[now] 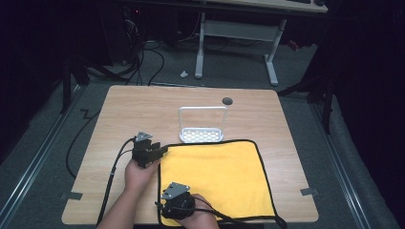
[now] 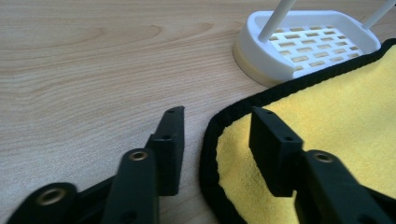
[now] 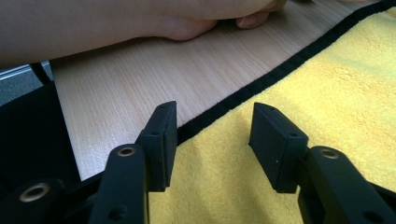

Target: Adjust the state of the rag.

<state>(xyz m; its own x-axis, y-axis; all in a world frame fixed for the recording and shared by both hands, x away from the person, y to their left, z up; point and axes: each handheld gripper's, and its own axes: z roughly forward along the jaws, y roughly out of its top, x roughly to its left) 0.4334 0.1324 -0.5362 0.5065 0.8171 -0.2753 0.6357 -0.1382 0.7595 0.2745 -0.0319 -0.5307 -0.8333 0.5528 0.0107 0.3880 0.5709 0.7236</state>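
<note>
Both grippers' jaws stand apart, straddling the yellow cloth's [image 1: 215,174] black edge. Left gripper [image 2: 217,135], right gripper [image 3: 212,135]. Cloth's near edge cut off.

Dim room – grey carpet floor [image 1: 229,67], black cables [image 1: 143,57] trailing across it. White-legged desk [image 1: 239,28] beyond light wood worktop [image 1: 143,109] – well ahead of jaws.

Both tools [image 1: 160,151] [image 3: 212,140] low, jaws apart.

Wood, plush cloth and plastic on one table

The table [image 1: 143,105] is pale, smooth wood-grain; the yellow towel [image 1: 215,174] is fuzzy cloth with black stitched edging; the white slotted rack [image 2: 308,44], upper right of the left gripper view, is slightly glossy plastic; the jaws are matt black.
</note>
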